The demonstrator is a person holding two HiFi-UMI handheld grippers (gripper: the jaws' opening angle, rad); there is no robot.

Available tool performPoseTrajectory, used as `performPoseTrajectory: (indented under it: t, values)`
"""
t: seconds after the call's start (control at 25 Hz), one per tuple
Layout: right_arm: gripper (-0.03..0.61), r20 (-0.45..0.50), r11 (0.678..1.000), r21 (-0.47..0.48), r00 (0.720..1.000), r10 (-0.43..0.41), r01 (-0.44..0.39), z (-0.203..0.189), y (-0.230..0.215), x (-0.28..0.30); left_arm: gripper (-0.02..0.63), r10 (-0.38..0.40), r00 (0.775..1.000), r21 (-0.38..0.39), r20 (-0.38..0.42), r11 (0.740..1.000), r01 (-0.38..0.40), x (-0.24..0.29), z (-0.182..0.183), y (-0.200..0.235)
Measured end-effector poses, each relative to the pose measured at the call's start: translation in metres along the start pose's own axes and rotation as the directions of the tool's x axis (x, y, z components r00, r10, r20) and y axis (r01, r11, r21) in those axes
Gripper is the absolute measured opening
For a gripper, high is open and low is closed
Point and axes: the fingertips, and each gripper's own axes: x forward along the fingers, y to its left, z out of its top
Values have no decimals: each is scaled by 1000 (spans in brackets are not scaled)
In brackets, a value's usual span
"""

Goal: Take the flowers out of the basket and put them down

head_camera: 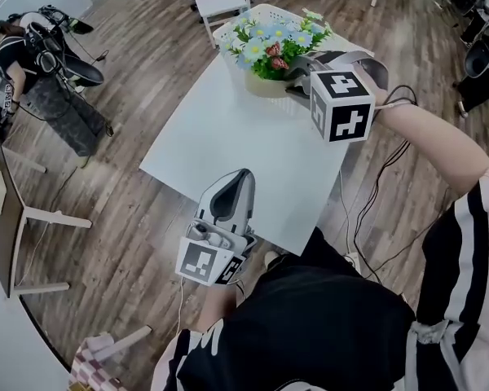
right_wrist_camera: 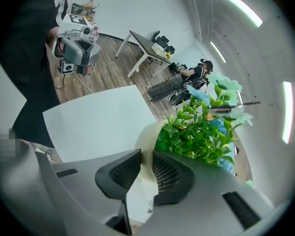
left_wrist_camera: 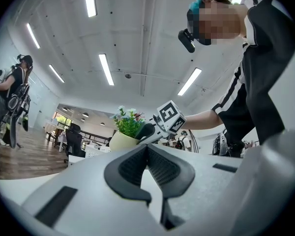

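Now right hand-held gripper (right_wrist_camera: 146,157) pinches flower pot (right_wrist_camera: 146,134) rim.

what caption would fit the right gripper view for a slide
Right claw gripping the rim of the cream pot of flowers, over the white table.

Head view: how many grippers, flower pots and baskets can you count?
grippers: 2 (left gripper, right gripper)
flower pot: 1
basket: 1
Total: 4
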Motion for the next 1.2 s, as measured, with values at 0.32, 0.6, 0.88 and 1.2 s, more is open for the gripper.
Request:
performPoseTrajectory:
  t: [0.32,0.6,0.88,1.2]
  values:
    - [84,28,999,2,999,43,-43,19,39,11,5,13,1000,5,-26,1000,-12,-24,-3,-6]
    - [84,42,998,15,997,64,-65,28,55,26,5,38,999,-11,-34,999,-38,-35,-8,4]
    - [84,45,996,17,995,90,-90,24,74,45,5,27,998,-19,-61,999,-29,-30,-17,3]
    - [84,31,990,-7,990,139,-139,16,106,75,5,21,996,-37,-87,999,-25,-26,-36,6]
